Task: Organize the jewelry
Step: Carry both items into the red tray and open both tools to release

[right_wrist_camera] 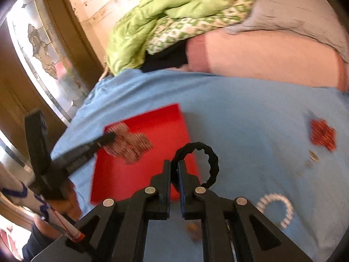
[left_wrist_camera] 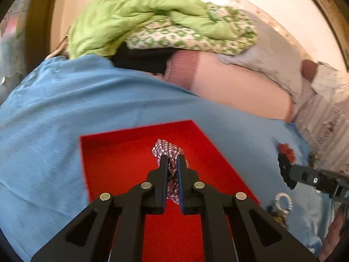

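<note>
checked scrunchie (left_wrist_camera: 169, 150) half hidden, seemingly pinched

Both cams look fwd along own fingers, down at the bed, close. Left cam sits right above the red tray (left_wrist_camera: 122, 152); right cam more to the right. Shared: tray, blue sheet (right_wrist_camera: 240, 113), green blanket (left_wrist_camera: 135, 15).
</note>
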